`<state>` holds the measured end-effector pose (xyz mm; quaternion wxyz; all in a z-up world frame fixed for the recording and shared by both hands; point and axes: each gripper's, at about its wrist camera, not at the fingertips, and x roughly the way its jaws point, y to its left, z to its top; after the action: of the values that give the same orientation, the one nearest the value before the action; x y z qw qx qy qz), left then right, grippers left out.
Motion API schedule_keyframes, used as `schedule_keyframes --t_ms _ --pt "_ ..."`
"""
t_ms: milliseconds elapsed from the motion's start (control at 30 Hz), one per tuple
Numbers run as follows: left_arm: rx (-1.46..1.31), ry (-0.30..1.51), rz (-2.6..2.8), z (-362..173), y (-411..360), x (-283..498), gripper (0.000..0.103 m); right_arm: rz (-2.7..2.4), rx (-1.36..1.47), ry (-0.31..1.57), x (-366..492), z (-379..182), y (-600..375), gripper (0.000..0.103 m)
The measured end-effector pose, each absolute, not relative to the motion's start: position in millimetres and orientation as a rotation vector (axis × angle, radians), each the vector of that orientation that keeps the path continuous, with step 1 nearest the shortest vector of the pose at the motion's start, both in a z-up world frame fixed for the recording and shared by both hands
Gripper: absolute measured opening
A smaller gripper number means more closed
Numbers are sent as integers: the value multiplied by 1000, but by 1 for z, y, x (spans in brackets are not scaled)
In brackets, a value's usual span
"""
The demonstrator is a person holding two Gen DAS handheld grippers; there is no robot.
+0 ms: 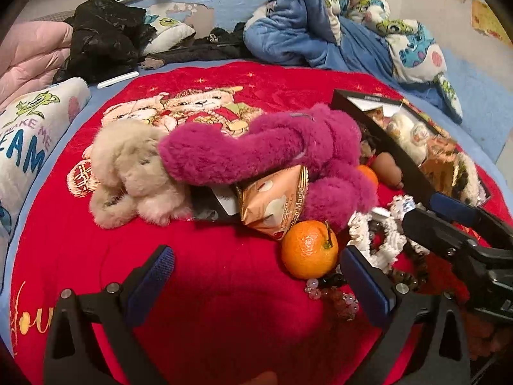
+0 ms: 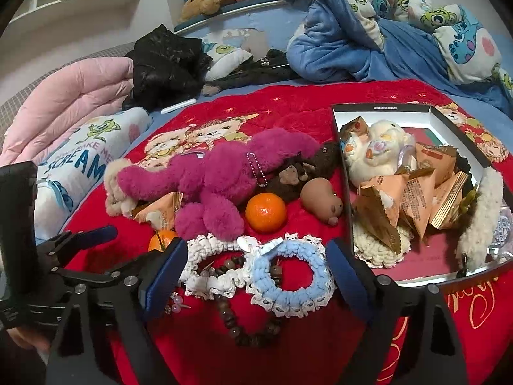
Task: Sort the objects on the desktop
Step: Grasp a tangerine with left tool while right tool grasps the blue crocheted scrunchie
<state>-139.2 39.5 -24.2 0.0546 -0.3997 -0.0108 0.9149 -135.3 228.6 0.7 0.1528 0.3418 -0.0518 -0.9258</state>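
Observation:
On the red blanket (image 1: 208, 272) lie a magenta plush (image 1: 256, 150), a beige plush (image 1: 128, 166), a snack packet (image 1: 272, 202) and a mandarin (image 1: 309, 248). My left gripper (image 1: 256, 276) is open and empty, low over the blanket just left of the mandarin. My right gripper (image 2: 258, 269) is open around a blue-and-white scrunchie (image 2: 285, 276), with a white scrunchie (image 2: 208, 256) and a bead bracelet (image 2: 243, 327) beside it. A second mandarin (image 2: 265, 211) and a brown toy (image 2: 322, 200) lie farther on.
A black-rimmed box (image 2: 384, 108) at the right holds several snack packets (image 2: 416, 199), a cream plush (image 2: 378, 154) and fluffy items. Pillows, a pink quilt (image 2: 73, 102), black clothing (image 2: 166, 61) and blue blankets (image 2: 352, 38) ring the red blanket.

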Motion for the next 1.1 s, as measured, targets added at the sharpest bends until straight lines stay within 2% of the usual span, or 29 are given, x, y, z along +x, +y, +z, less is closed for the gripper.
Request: schedule_keyframes --t_ms 33,100,233,300,433,567,900,1000,1067,1100 --pt "-1229 -16 2777 -26 41 -141 103 -2634 993 -151 -136 0 228 78" --pt "-1235 -2 2773 -27 44 -144 103 -2594 1046 -156 -138 -6 226 63" --pt "-1250 -13 2765 -29 42 -147 103 -2583 1136 -165 -146 -18 226 53" --pt "-1269 -17 2757 -32 42 -149 103 -2589 1158 -179 -147 -21 229 44" --pt "-1376 10 2736 -43 44 -157 103 -2584 1169 -199 -147 -20 233 38" --pt "-1377 54 2752 -44 49 -157 103 -2581 1199 -148 -147 -21 228 27" --pt "-1358 30 2752 -44 47 -156 103 -2599 1204 -152 -143 -20 229 22" --pt "-1313 18 2757 -40 46 -152 86 -2605 1181 -153 -140 -17 228 18" --pt "-1279 15 2765 -36 47 -147 54 -2595 1167 -156 -139 -14 227 17" --pt "-1271 9 2770 -35 46 -145 46 -2591 1158 -160 -138 -12 227 16"
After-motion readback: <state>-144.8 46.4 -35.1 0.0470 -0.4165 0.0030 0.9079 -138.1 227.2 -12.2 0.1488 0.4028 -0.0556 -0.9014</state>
